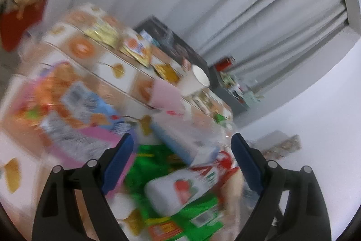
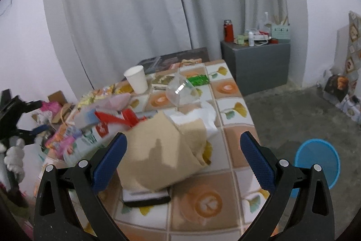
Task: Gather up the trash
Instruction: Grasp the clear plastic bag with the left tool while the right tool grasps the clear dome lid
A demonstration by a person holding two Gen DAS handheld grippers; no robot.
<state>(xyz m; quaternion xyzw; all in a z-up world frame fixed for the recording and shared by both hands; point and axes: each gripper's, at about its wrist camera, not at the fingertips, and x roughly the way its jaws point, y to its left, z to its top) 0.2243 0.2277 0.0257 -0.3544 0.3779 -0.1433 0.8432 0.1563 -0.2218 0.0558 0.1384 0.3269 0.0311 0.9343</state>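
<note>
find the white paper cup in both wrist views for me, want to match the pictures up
Left wrist view: the white paper cup is right of centre, at the far side of the tiled table, tilted by the camera angle and blurred.
Right wrist view: it stands upright left of centre, at the table's far edge, beside a clear plastic cup.
Shared landmark: the grey cabinet carrying a red flask, in front of the curtain.

A lived-in room of a home: a grey curtain (image 2: 126, 15) covers the back wall, a table (image 2: 232, 105) with a tile-and-coffee print is strewn with snack wrappers, and a grey cabinet (image 2: 257, 62) holds a red flask (image 2: 228, 31) and small bottles.
</note>
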